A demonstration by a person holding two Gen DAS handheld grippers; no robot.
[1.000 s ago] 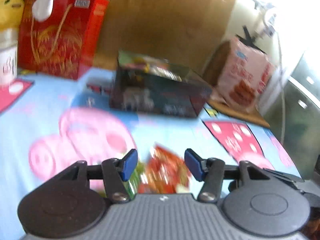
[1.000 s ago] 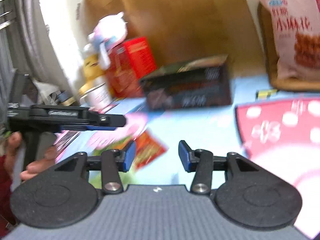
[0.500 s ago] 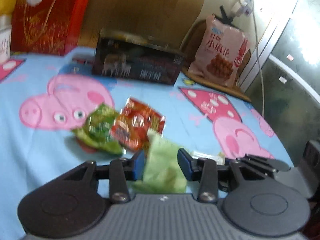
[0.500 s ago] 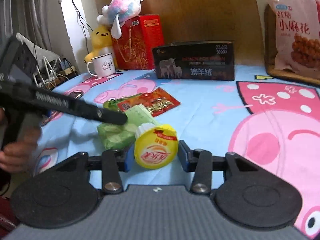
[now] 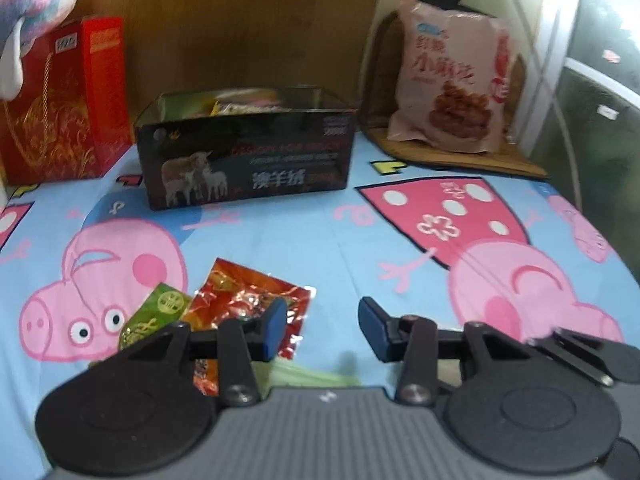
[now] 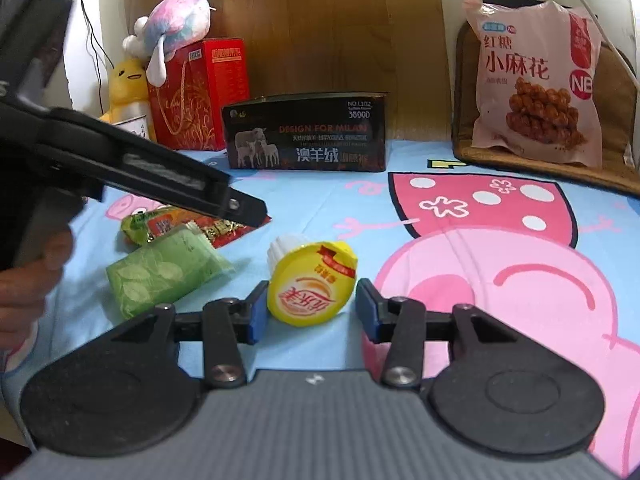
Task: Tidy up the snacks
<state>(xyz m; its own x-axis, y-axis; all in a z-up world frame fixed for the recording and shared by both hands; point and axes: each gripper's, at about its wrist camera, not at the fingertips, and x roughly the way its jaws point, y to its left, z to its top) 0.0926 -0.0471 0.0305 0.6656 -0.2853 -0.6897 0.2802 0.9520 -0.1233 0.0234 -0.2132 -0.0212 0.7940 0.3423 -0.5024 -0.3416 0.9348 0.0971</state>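
My right gripper [image 6: 308,316] is open, with a small yellow-lidded drink bottle [image 6: 310,282] lying on the cloth between its blue pads; contact is unclear. My left gripper [image 5: 322,330] is open and empty, above a light green packet [image 5: 304,374] lying under it, also in the right wrist view [image 6: 164,268]. A red foil packet [image 5: 248,300] and a green foil packet [image 5: 154,314] lie left of it. The dark open box [image 5: 246,160] with snacks inside stands at the back, also in the right wrist view [image 6: 306,138].
A Peppa Pig cloth [image 5: 360,232] covers the table. A red gift bag [image 5: 60,108] with a plush toy [image 6: 176,34] stands back left. A large pink snack bag [image 6: 536,84] leans on a brown cushion back right. My left gripper's body [image 6: 132,168] crosses the right view.
The left view has steadied and pulled back; the light green packet now lies under the gripper body instead of between the pads. The right gripper stays around the yellow bottle, jaws open.
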